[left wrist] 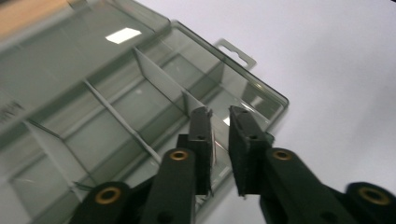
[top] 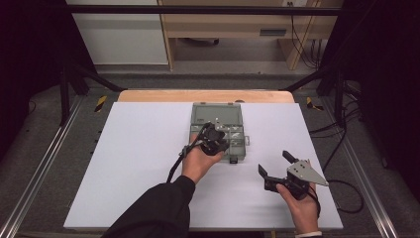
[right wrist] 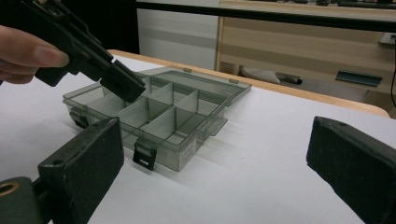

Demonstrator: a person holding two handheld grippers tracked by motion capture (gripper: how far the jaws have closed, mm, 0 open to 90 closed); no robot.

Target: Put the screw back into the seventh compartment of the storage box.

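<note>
Open grey compartment box (top: pixel 221 130), centre frame, on white surface (top: pixel 138 163).
Left claw (left wrist: pixel 219 122) slightly parted over a divider, grasping nothing; right claw (top: pixel 274 164) released, lower right.

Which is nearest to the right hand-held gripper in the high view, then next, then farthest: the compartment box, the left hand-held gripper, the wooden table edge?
From the right hand-held gripper:
1. Compartment box, up and left, lid open.
2. Left hand-held gripper, over the box's left part.
3. Wooden table edge, along the far side.

White table sheet (top: pixel 138 163) over wooden tabletop (top: pixel 198 95); wooden cabinet (top: pixel 233 25) behind (floor grey), cables (top: pixel 341 144) right.
</note>
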